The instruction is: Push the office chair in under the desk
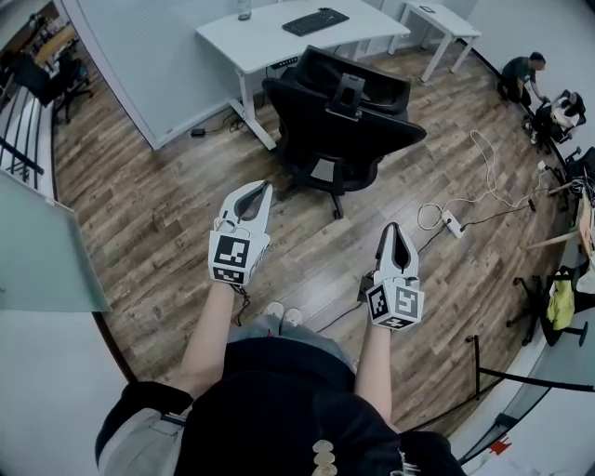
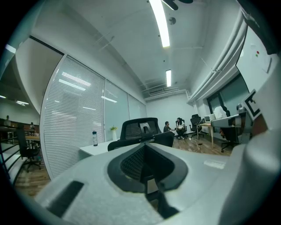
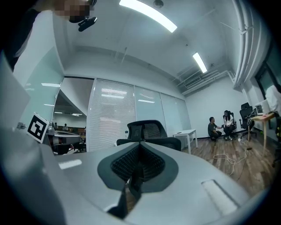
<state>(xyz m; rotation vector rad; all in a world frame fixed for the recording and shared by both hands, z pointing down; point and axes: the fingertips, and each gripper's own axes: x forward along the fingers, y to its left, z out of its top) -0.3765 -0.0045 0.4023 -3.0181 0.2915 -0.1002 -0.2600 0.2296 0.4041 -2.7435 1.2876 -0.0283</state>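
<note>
The desk (image 1: 270, 42) is standing just behind the office chair (image 1: 342, 125), with a keyboard (image 1: 315, 21) lying on it. A power strip (image 1: 453, 223) is lying on the floor (image 1: 167, 232) right of the chair. The left gripper (image 1: 263, 191) and the right gripper (image 1: 394, 230) are hovering before the chair, apart from it.

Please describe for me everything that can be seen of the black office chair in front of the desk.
The office chair is black, with a mesh-looking backrest, a headrest, armrests and a star base. It stands upright on the wooden floor, in front of the white desk and not yet pushed under it, its back turned to the person. Nothing but the floor is seen touching it. The left tongs and right tongs, both shut, are held short of it.
</note>
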